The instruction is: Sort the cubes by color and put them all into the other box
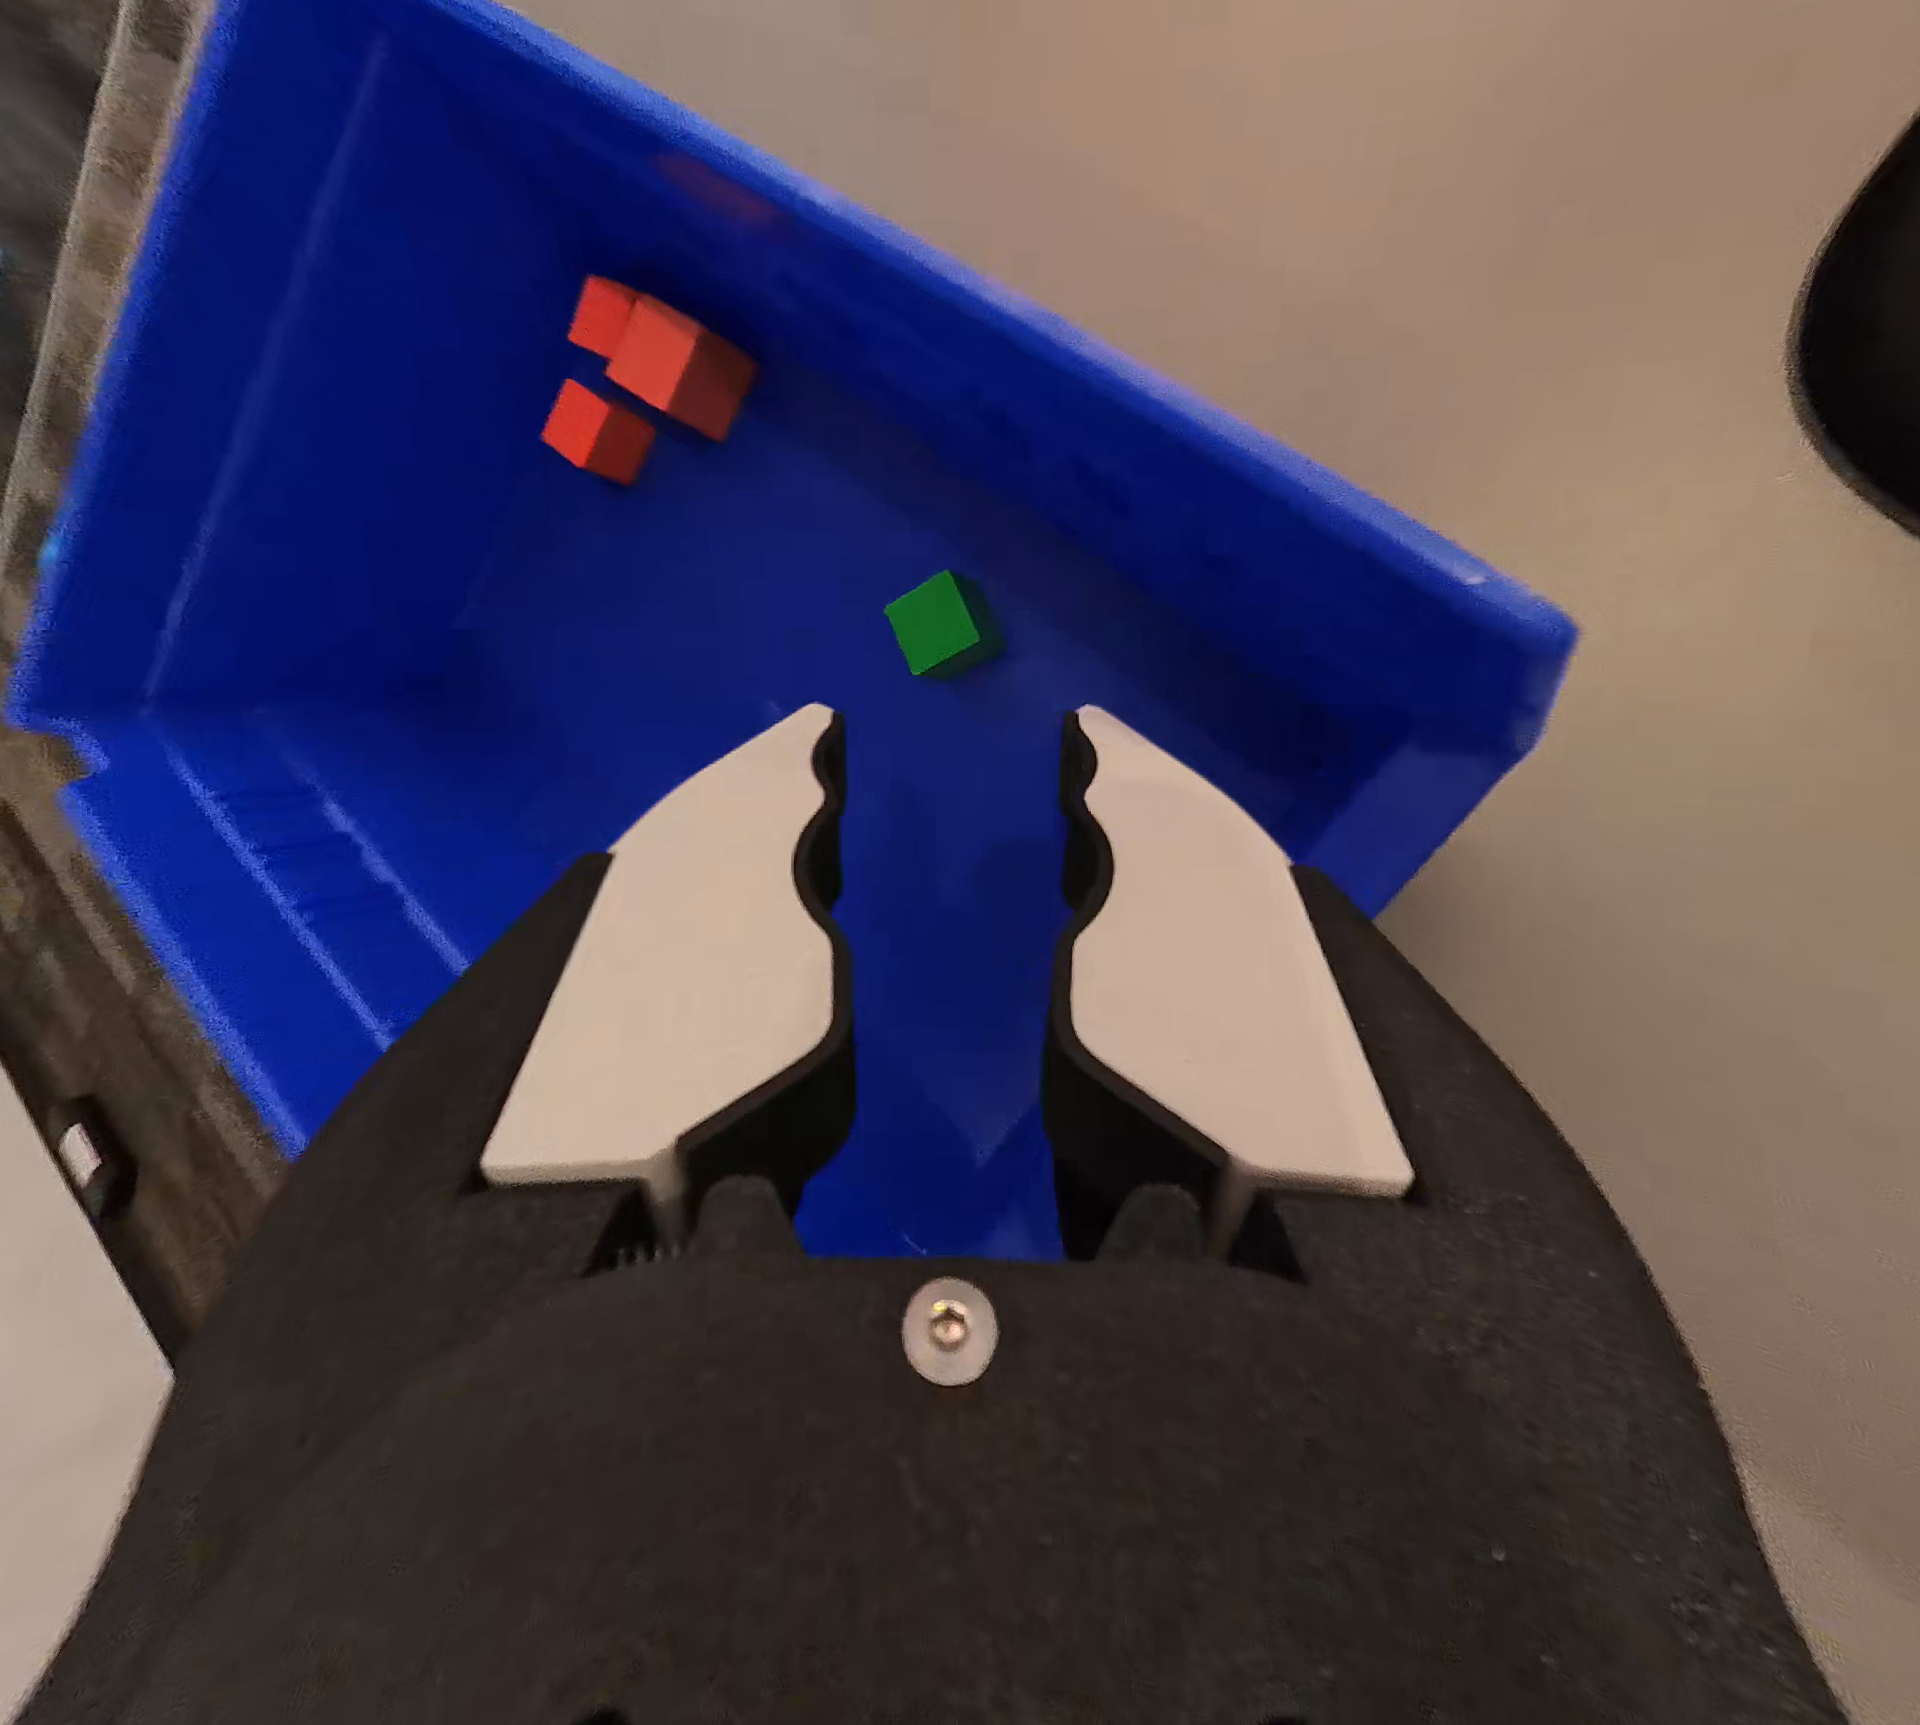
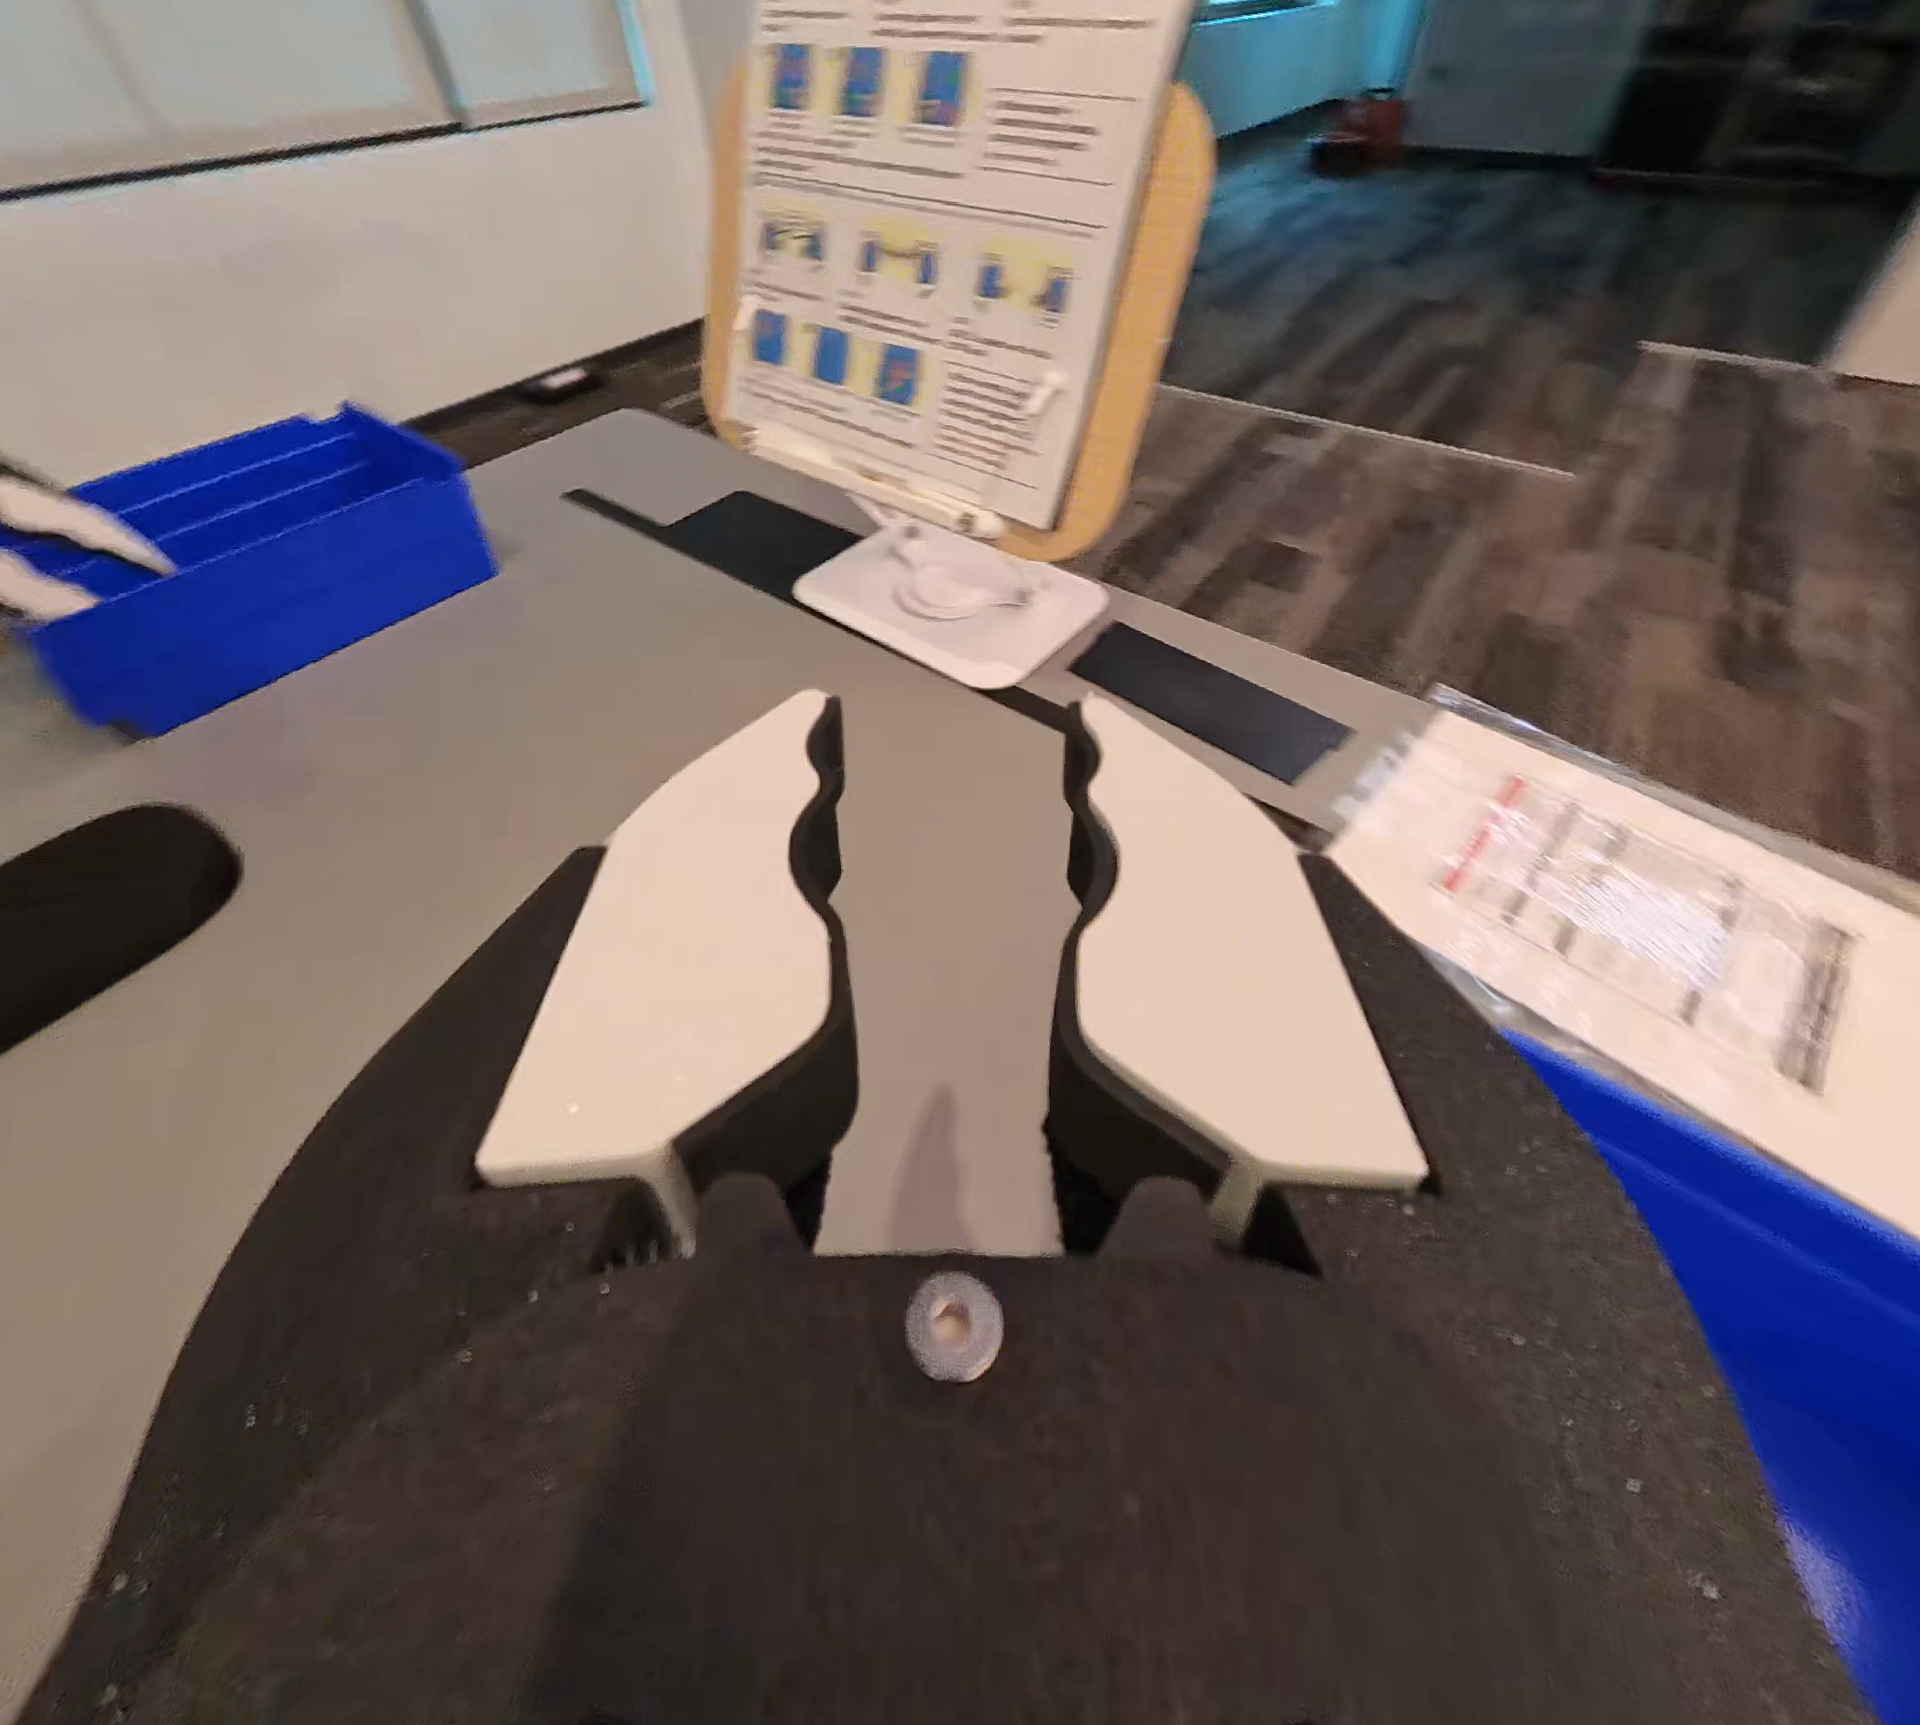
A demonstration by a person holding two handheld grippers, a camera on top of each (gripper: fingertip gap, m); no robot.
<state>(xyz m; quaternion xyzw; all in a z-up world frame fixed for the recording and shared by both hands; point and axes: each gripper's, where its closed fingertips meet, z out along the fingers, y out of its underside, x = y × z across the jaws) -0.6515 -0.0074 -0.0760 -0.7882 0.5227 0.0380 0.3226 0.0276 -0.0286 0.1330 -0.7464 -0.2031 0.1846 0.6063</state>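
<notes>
I hold left gripper point(image 1: 948, 719) above blue bin point(image 1: 312, 532), fingers wide, empty. 3 red cubes point(image 1: 644, 376) clustered, green cube point(image 1: 940, 624) apart: grouped by colour. Right gripper point(image 2: 951, 719) wide, empty, over table point(image 2: 571, 740).

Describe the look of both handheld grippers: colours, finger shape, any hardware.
The left gripper and the right gripper look alike: a matte black textured body, two pale grey flat fingers tapering to tips, black wavy inner pads, and one silver screw with washer centred on the body. No cables or sleeves show.
</notes>
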